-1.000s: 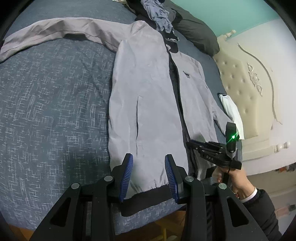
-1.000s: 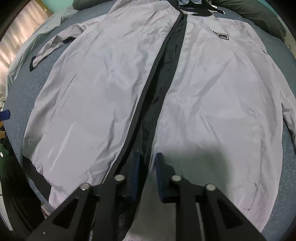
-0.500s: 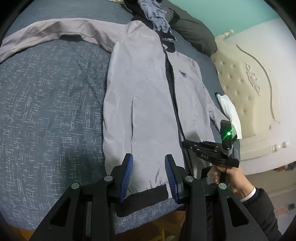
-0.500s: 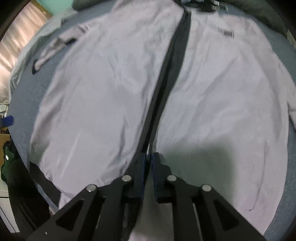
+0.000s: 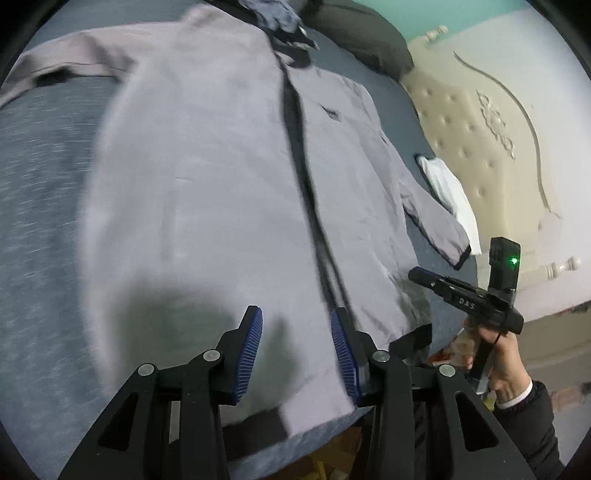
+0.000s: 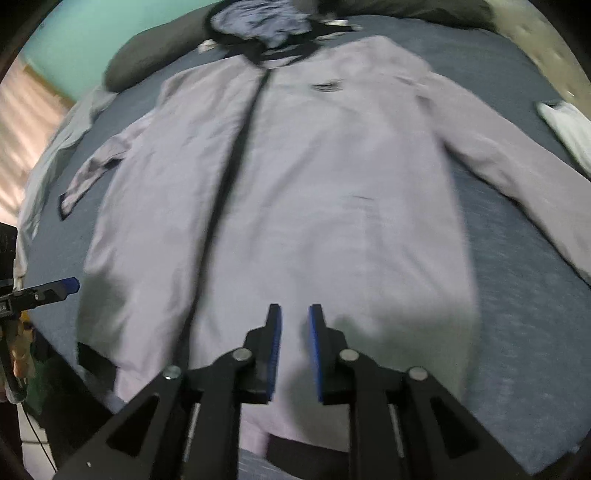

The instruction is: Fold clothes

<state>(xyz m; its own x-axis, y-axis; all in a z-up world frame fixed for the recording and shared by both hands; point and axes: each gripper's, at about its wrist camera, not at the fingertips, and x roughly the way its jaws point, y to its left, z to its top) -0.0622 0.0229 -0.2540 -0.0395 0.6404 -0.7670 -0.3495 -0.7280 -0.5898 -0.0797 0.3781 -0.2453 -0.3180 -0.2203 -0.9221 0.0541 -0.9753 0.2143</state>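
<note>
Left wrist view: the jacket (image 5: 229, 177) lies flat on the bed (image 5: 40, 177), front up, zipper (image 5: 303, 162) shut. Its long axis runs straight away from the left tongs (image 5: 296, 350), hem nearest, hood (image 5: 273, 14) at the far end. The jaws are easing open, about half wide, with nothing pinched; they hover over the hem, just left of the zipper line. 1 sleeve (image 5: 432, 221) trails off right toward a white cloth (image 5: 450, 192). The right tongs (image 5: 419, 274) sit off to the right past the hem corner, held in a hand (image 5: 495, 354).

Right wrist view: same jacket (image 6: 332, 203), again hem near and hood (image 6: 258, 26) far. The right tongs (image 6: 295, 350) are opening too, a narrow gap with bare fabric below and nothing clamped. They sit over the right front panel, with the zipper (image 6: 236, 162) off to their left. The right sleeve (image 6: 517, 162) stretches away right; the left sleeve (image 6: 96, 166) is out far left, nearer the left tongs (image 6: 70, 285).

My guess: sleeves get folded in next, and each tong is already on its own side. Both frames are pretty blurry, so exact contact with the cloth is hard to call.
</note>
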